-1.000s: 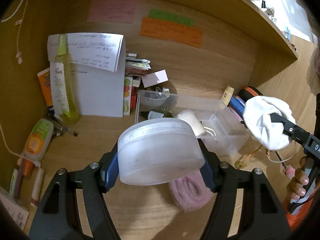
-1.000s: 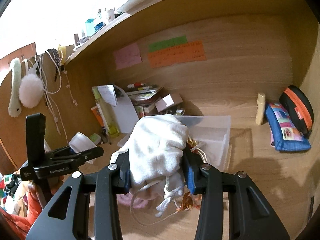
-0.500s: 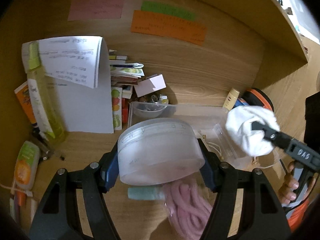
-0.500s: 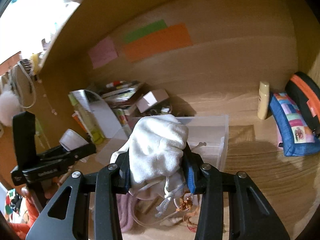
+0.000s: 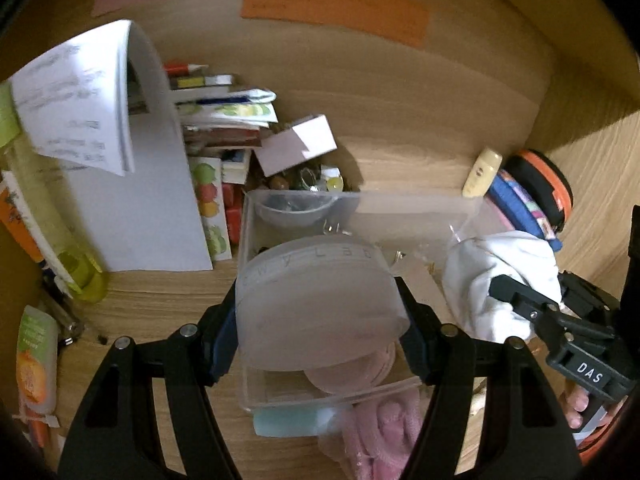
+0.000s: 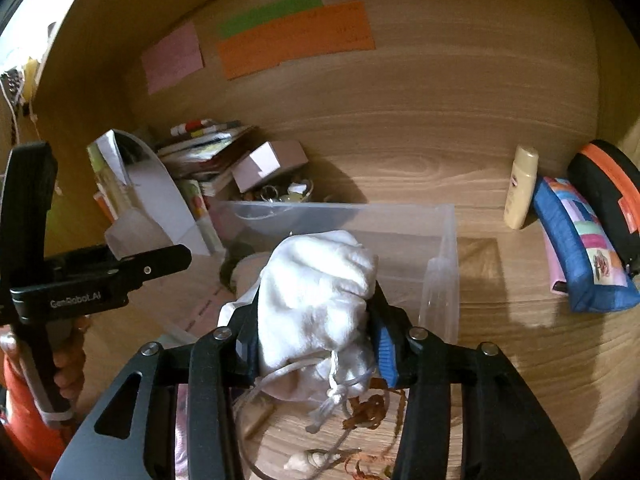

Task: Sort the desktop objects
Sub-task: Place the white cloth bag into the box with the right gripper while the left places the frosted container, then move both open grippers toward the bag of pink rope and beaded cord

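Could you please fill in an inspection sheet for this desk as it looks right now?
Surface: wooden desk in an alcove, crowded at the back.
Job's things: clear plastic bin; frosted round jar and white drawstring pouch, both held over the bin.
Clutter: curled papers, book stack, pink box, cream bottle, blue pouch, pink cord.
Tongs: left tongs shut on the jar; right tongs opening, pouch between the pads.
Cables: nothing seen on the desk.
Surroundings: pink, green and orange notes on the back wall.
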`<state>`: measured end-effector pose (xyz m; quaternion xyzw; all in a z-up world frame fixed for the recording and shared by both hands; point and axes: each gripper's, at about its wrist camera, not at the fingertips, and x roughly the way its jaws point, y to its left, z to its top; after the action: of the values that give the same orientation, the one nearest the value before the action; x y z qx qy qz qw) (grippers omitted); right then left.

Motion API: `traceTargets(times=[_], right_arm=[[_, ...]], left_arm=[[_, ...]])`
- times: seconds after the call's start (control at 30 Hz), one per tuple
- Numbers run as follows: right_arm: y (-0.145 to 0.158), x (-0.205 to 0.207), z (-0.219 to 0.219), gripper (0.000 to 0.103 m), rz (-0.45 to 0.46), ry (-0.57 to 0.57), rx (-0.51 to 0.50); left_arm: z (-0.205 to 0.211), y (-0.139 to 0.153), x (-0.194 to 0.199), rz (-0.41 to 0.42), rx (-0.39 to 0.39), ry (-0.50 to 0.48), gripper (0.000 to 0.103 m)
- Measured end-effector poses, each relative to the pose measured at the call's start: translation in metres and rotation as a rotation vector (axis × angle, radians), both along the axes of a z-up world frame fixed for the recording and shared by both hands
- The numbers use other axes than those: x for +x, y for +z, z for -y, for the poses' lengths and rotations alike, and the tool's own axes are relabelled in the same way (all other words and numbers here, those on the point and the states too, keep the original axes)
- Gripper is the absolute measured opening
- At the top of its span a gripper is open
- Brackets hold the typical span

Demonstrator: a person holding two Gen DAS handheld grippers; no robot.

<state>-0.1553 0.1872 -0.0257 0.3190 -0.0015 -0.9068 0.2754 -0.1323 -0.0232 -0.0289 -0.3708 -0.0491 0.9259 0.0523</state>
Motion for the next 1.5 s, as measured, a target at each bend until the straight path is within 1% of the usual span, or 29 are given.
traceTargets(times=[0.07, 0.23, 0.27, 0.4, 0.47, 0.53, 0.6, 0.67, 0.83, 0.9, 1.03, 1.1, 1.17, 1.27, 1.37, 1.5], right_arm=[[-0.002, -0.002, 0.001, 0.044, 0.005, -0.008, 0.006], [-0.004, -0.005, -0.002, 0.049, 0.022, -0.023, -0.008], [-0.004, -0.006, -0.002, 0.051, 0.028, -0.027, -0.007], [-0.008, -0.009, -0.002, 0.063, 0.07, -0.011, -0.006], [-0.009, -0.008, -0.002, 0.065, 0.075, -0.011, -0.008], [-0.009, -0.007, -0.002, 0.068, 0.072, -0.008, -0.004], [-0.008, -0.005, -0.001, 0.073, 0.063, -0.011, 0.005], [-0.008, -0.004, -0.001, 0.075, 0.052, -0.014, 0.011], [-0.005, -0.001, -0.003, 0.079, 0.031, -0.016, 0.007], [-0.002, 0.001, -0.003, 0.085, 0.023, -0.011, -0.002], [0.006, 0.008, -0.003, 0.092, -0.002, 0.016, -0.02], [0.009, 0.013, -0.001, 0.095, -0.036, 0.01, 0.0], [0.012, 0.019, 0.003, 0.097, -0.073, 0.003, 0.041], [0.015, 0.028, 0.006, 0.098, -0.096, 0.009, 0.076], [0.018, 0.036, 0.006, 0.098, -0.118, -0.009, 0.114], [0.02, 0.047, 0.001, 0.098, -0.128, -0.028, 0.131]], left_arm=[[-0.003, -0.002, -0.003, 0.007, -0.02, -0.004, 0.068], [-0.008, -0.005, -0.014, 0.022, -0.036, -0.004, 0.068], [-0.009, -0.006, -0.016, 0.028, -0.036, -0.008, 0.068], [-0.014, -0.008, -0.019, 0.037, -0.049, -0.013, 0.068], [-0.015, -0.009, -0.02, 0.042, -0.056, -0.013, 0.068], [-0.015, -0.007, -0.018, 0.026, -0.072, 0.003, 0.069], [-0.014, -0.004, -0.016, 0.008, -0.084, 0.011, 0.069], [-0.012, 0.0, -0.013, -0.001, -0.072, 0.007, 0.071], [-0.012, 0.007, -0.004, -0.022, -0.093, 0.011, 0.071], [-0.011, 0.01, 0.001, -0.032, -0.097, 0.012, 0.073], [-0.009, 0.017, 0.012, -0.054, -0.107, 0.02, 0.074], [-0.008, 0.022, 0.019, -0.068, -0.114, 0.024, 0.077], [-0.006, 0.027, 0.027, -0.091, -0.122, 0.034, 0.082], [-0.003, 0.035, 0.039, -0.125, -0.129, 0.045, 0.085], [-0.001, 0.04, 0.049, -0.152, -0.126, 0.049, 0.089], [0.0, 0.044, 0.06, -0.175, -0.125, 0.048, 0.091]])
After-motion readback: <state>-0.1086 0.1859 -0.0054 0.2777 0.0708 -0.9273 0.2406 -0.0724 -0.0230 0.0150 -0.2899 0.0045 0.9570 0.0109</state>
